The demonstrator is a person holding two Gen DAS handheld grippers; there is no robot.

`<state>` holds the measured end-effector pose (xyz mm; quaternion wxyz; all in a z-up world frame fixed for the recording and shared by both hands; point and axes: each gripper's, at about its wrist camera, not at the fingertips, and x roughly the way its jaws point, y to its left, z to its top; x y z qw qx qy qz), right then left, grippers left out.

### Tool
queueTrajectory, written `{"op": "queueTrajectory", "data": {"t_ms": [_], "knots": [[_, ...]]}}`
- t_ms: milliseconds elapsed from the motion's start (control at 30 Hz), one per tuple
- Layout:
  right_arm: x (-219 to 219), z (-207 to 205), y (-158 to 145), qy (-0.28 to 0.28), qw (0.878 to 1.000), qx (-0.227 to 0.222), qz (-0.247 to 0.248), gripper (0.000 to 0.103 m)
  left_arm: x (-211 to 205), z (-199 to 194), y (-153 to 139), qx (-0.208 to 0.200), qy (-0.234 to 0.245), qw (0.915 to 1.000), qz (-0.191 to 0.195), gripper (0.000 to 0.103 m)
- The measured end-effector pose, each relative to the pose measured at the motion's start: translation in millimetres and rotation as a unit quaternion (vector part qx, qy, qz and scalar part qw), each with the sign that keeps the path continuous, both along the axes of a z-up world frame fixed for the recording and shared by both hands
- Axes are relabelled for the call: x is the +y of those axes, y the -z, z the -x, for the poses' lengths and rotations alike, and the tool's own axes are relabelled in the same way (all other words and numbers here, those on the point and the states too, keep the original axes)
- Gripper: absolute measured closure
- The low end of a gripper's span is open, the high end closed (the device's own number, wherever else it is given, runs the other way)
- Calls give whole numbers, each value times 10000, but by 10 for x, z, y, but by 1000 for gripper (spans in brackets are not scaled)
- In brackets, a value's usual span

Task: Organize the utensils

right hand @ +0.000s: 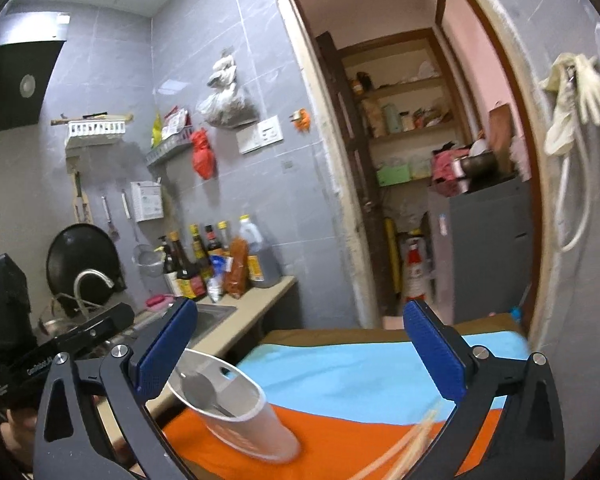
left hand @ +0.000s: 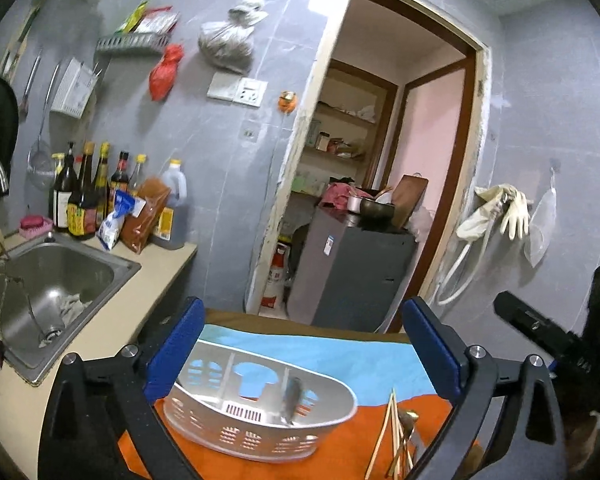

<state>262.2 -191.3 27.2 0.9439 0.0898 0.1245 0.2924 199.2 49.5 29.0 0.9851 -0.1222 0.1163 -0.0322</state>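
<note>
Indoor light's pretty dim and cool. Heavy fisheye bending, black vignette corners. Right wrist view's motion-smeared, chopsticks (right hand: 410, 446) basically a blur; left one's sharper.

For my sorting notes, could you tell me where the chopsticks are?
The chopsticks lie on the orange cloth, lower right in the left wrist view, just right of the white basket.

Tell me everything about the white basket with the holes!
The basket looks like pale plastic, long and rounded, with rows of little slots in its wall and bigger cut-outs in its taller back. Thin dividers split the inside into compartments. A spoon leans in one of them. The basket stands upright on the orange part of the cloth, with the blue part behind it. No gripper touches it; some chopsticks lie beside it.
</note>
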Motion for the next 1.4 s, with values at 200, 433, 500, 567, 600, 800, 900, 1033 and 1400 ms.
{"op": "queueTrajectory", "data": {"t_ms": [200, 433, 500, 567, 600, 800, 900, 1033, 1400], "knots": [[-371, 202, 54, 374, 9990, -77, 240, 0, -387, 95, 142, 18, -64, 9994, -342, 6], [-797, 175, 345, 603, 9964, 340, 495, 0, -768, 74, 490, 524, 206, 9973, -481, 6], [-912, 129, 468, 633, 9952, 527, 530, 0, -879, 30, 632, 756, 360, 9953, -488, 6], [-1021, 86, 594, 650, 9939, 682, 579, 0, -976, 7, 760, 948, 465, 9933, -469, 6], [-1073, 52, 668, 645, 9930, 771, 614, 0, -1027, -20, 839, 1083, 519, 9918, -432, 6], [-1222, -135, 1042, 434, 9874, 1304, 790, 0, -1215, -3, 1199, 1763, 632, 9823, -39, 6], [-1251, -218, 1200, 302, 9844, 1536, 797, 0, -1276, 16, 1367, 2129, 616, 9750, 171, 7], [-1242, -334, 1347, 162, 9806, 1784, 802, 2, -1355, 46, 1499, 2507, 676, 9652, 324, 7], [-1063, -490, 1556, -246, 9710, 2144, 1030, 33, -1318, 60, 1689, 3201, 670, 9397, 1002, 62]]}}
